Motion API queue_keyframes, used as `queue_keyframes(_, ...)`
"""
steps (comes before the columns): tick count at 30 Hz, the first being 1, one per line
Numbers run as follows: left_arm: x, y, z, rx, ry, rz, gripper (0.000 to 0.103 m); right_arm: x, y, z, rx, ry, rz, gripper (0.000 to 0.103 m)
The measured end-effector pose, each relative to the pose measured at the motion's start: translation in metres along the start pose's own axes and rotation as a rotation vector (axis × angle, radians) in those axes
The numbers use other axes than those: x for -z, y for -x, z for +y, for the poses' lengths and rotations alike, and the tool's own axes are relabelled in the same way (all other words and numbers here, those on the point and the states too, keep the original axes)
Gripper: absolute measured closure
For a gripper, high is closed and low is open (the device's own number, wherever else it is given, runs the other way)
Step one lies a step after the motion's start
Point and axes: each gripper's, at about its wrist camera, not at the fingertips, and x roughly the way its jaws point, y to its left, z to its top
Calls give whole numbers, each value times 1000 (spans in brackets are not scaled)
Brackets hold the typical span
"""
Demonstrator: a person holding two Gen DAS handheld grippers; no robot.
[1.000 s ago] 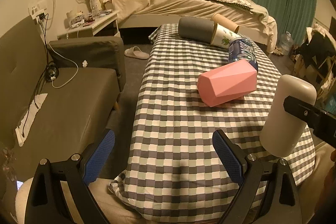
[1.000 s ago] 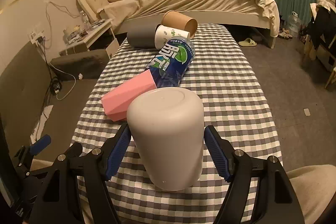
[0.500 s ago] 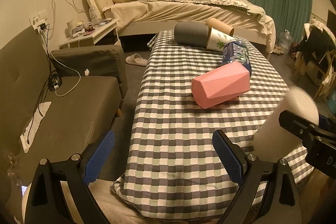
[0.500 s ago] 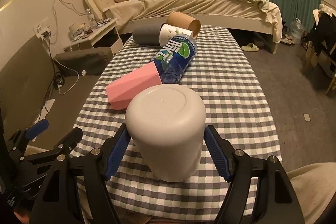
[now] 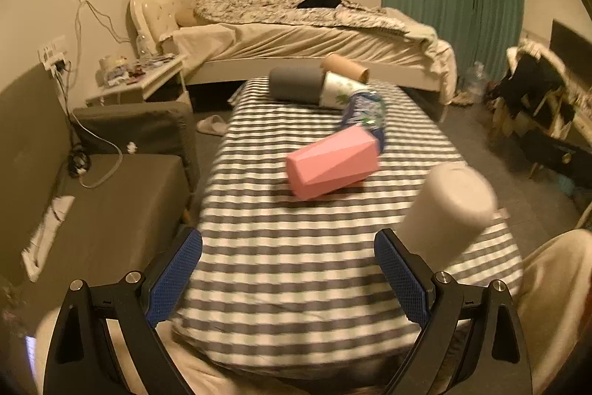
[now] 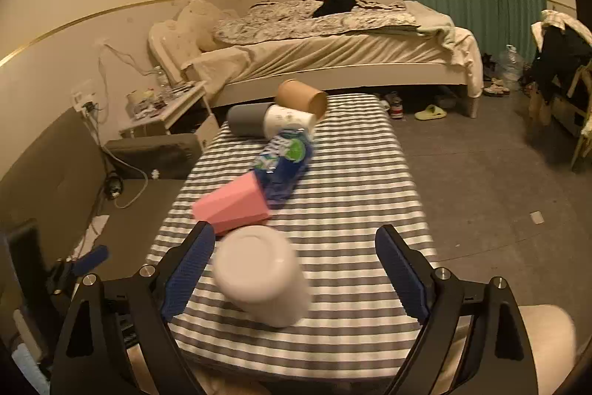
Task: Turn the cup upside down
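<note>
The right gripper (image 6: 294,273) now has its jaws spread wide and grips nothing; half a second ago its blue pads bracketed the white cup (image 6: 261,280) on both sides, whereas now only the left pad is close to it and the right pad stands well apart. The cup sits base-up near the front edge of the checked table (image 6: 355,195), leaning to one side and smeared by motion blur, so whether it has settled flat on its rim cannot be told. From the left wrist view the same cup (image 5: 446,213) appears at the right, also blurred and tilted, with no black finger across it as there was a moment earlier. The left gripper (image 5: 288,274) hangs over the near table edge with its jaws apart, empty, much as it was a second ago.

Judging by the base facing up and the release, the flip itself looks essentially done; what remains is for the cup to stay put and not topple.

Beyond it lies the pink faceted cup (image 6: 231,208) on its side, then the blue bottle (image 6: 285,165), also lying down, and at the far end the grey cup (image 6: 246,119), white printed paper cup (image 6: 288,121) and brown paper cup (image 6: 301,97), all on their sides
</note>
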Motion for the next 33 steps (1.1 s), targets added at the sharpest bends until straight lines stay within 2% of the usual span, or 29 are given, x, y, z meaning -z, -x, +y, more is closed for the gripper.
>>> queue_keyframes(3, 1, 8, -10, 34, 5, -24, 6, 2, 11, -13, 34, 10, -15, 14)
queue_keyframes(6, 0, 14, -18, 63, 9, -54, 6, 10, 17, -24, 52, 16, -11, 7)
queue_keyframes(9, 2, 18, -22, 75, 13, -80, 1, 21, 15, -29, 72, 23, 3, 0)
queue_keyframes(17, 3, 13, -20, 63, 28, -84, 1, 37, -7, -44, 107, -5, 76, 0)
queue_keyframes(33, 3, 14, -14, 51, 29, -84, 1, 39, -10, -35, 126, 32, 72, 0)
